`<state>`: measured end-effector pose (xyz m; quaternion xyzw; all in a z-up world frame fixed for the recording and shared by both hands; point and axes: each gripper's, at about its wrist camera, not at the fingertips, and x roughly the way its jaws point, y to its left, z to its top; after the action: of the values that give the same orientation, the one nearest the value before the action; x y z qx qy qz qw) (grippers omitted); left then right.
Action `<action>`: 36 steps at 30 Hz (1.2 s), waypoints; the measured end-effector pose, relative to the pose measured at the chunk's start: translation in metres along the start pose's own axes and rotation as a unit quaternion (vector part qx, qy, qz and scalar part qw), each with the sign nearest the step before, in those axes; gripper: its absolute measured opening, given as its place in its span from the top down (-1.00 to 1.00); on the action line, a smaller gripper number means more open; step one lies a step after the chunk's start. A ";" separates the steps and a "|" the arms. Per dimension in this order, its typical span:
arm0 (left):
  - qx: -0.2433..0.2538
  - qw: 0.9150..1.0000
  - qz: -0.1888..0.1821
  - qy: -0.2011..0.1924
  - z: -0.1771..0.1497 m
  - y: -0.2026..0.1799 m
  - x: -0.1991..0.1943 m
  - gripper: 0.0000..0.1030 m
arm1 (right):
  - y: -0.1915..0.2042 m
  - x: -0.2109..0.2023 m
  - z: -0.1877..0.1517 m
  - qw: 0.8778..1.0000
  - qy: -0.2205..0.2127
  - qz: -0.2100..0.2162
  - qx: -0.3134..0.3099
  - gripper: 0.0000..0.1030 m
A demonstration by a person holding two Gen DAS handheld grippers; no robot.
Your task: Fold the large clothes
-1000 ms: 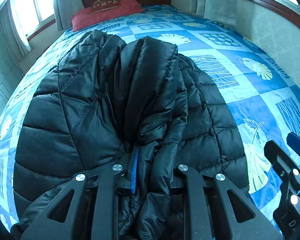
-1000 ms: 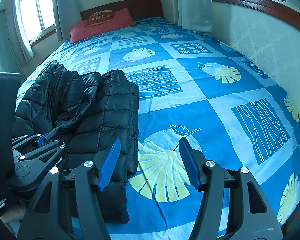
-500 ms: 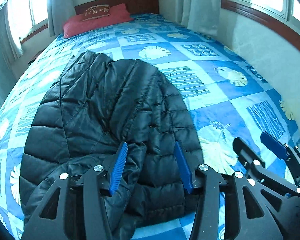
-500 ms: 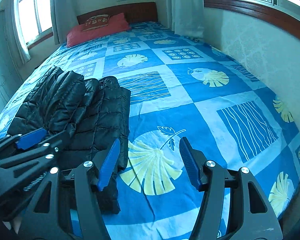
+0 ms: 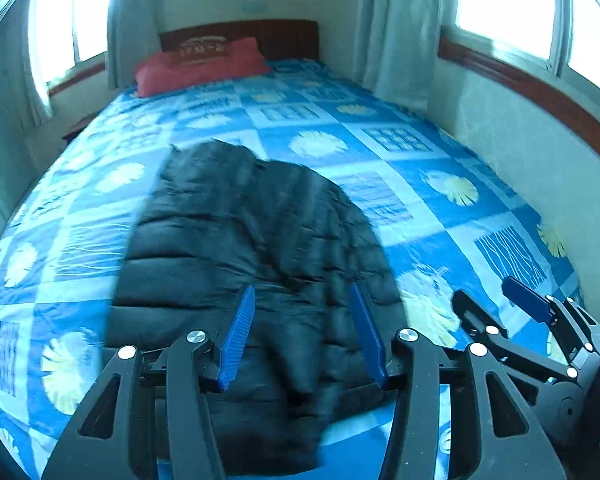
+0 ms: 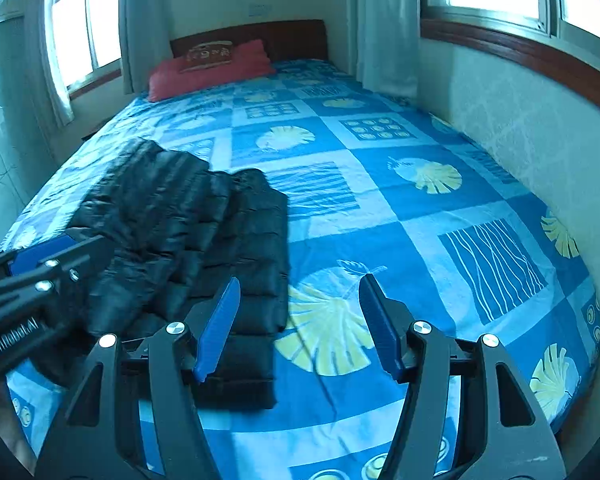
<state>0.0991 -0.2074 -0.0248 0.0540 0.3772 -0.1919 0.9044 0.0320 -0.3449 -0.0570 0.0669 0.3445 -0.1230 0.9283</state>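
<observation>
A black quilted puffer jacket (image 5: 240,256) lies folded lengthwise on the blue patterned bedspread (image 5: 400,168). My left gripper (image 5: 302,334) hangs above the jacket's near end; its jaws are opening and nothing is between the blue pads. In the right wrist view the jacket (image 6: 204,240) lies at the left, and my right gripper (image 6: 298,324) stands open over a yellow leaf print beside the jacket's right edge, holding nothing. The right gripper (image 5: 496,300) shows at the lower right of the left wrist view, and the left gripper's fingers (image 6: 56,256) enter at the left of the right wrist view.
A red pillow (image 5: 200,64) lies against the dark wooden headboard (image 5: 288,38) at the far end. A wall with a wooden sill (image 6: 520,52) runs along the bed's right side. Curtained windows (image 6: 88,28) stand at left and right. Bare bedspread stretches right of the jacket.
My left gripper let go of the jacket fold, opened, and rose away from it; the jacket now lies flatter on the bed. The right gripper lifted slightly, still open.
</observation>
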 end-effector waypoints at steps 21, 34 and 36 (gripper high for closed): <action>-0.162 0.985 0.052 0.027 -0.052 0.186 0.048 -0.28 | 0.092 0.097 0.015 0.990 0.113 0.081 0.026 -0.58; -0.151 0.989 0.000 0.006 -0.045 0.182 0.044 -0.31 | 0.064 0.088 0.031 0.997 0.065 0.049 0.009 0.78; -0.146 0.989 -0.012 0.009 -0.043 0.174 0.047 -0.31 | 0.045 0.100 0.031 0.996 0.076 0.040 0.019 0.79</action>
<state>0.1679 -0.0511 -0.0963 -0.0815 0.4102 -0.1453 0.8967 0.1366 -0.3266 -0.0980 0.1072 0.4084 -0.0873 0.9023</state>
